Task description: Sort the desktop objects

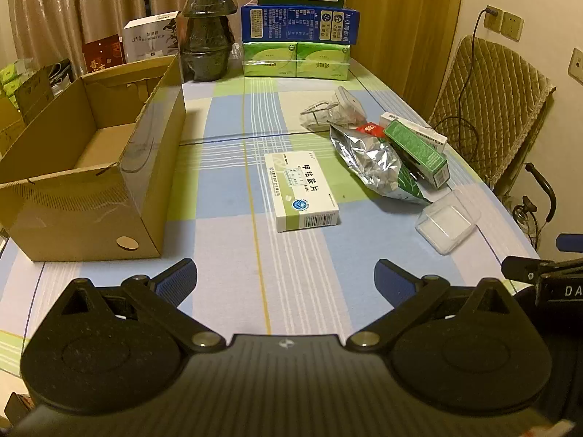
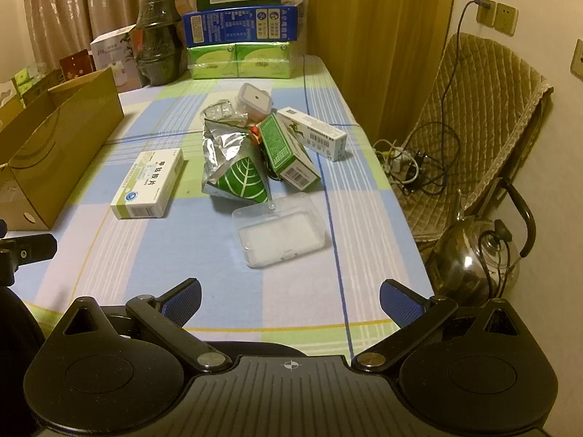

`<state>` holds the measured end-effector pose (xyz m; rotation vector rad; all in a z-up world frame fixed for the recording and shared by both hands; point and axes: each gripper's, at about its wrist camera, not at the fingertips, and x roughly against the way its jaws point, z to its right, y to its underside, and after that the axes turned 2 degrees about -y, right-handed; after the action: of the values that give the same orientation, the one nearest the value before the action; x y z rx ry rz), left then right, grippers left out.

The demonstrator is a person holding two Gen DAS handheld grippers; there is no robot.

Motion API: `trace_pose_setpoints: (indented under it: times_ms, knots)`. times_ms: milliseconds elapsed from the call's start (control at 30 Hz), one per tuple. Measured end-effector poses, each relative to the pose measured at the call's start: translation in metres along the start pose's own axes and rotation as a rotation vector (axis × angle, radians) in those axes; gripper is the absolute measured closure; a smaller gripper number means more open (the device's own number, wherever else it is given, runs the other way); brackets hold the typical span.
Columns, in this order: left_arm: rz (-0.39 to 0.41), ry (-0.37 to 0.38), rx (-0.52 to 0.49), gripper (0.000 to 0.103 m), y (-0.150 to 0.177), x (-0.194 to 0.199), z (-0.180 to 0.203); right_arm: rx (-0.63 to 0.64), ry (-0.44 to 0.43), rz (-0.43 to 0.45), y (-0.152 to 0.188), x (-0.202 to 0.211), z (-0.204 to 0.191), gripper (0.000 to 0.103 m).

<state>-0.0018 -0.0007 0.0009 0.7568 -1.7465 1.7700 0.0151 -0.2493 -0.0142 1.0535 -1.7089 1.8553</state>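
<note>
Both the left gripper and right gripper are held wide apart and empty, the medicine box being left loose beside the cardboard box for sorting.

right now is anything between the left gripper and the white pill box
Nothing visible. The left gripper is open, with only bare tablecloth between it and the pill box. The cardboard box sits off to the left.

White medicine box on the table: "甲钴胺片". White carton at the back: "J10". Right tool body: "DA", cut off.
</note>
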Motion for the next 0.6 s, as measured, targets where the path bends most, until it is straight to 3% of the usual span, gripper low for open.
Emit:
trace_pose_setpoints:
  times_ms: [600]
  knots:
    - [-0.001, 0.000, -0.003, 0.001, 0.0001, -0.0004, 0.0009, 0.004, -0.001, -0.002, 0.0005, -0.0014, 0.0011, 0.002]
